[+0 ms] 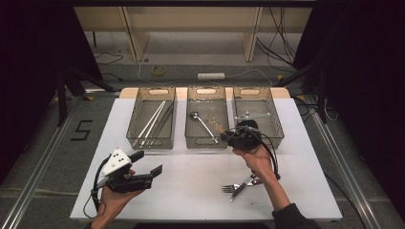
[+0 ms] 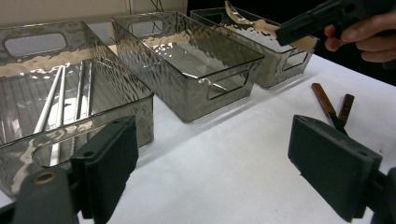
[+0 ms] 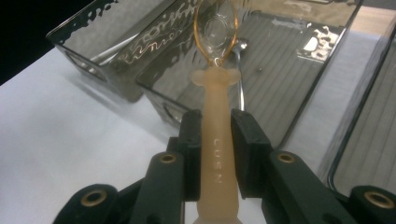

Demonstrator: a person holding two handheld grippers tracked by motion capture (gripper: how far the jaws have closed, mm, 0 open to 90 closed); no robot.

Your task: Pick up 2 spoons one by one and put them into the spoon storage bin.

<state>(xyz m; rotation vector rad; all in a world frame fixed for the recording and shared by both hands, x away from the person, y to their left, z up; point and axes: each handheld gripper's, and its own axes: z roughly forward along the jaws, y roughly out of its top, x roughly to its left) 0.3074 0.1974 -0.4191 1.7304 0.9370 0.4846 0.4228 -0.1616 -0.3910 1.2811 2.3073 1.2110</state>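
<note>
Left gripper [image 1: 149, 163] nearest, jaws apart and empty; right gripper [image 1: 228, 135] clamped on a pale-handled spoon [image 3: 216, 140].

The spoon hangs over the middle bin [image 1: 206, 138] of three. That bin holds another spoon [image 1: 202, 123]; left of it, a bin [image 1: 151, 141] of long rods; right of it, a bin [image 1: 273, 125] with a metal piece. Near it on the white table [image 1: 191, 186] lie a fork [image 1: 230, 188] and two knives [image 2: 331, 106]; grey floor around.

Two long pale chopsticks [image 1: 152, 123] are lying lengthwise in the left bin [image 1: 138, 139], up around eleven o'clock on the table [image 1: 191, 186]. A fork [image 1: 231, 188] and a knife [image 1: 246, 182] are resting together at five o'clock.
</note>
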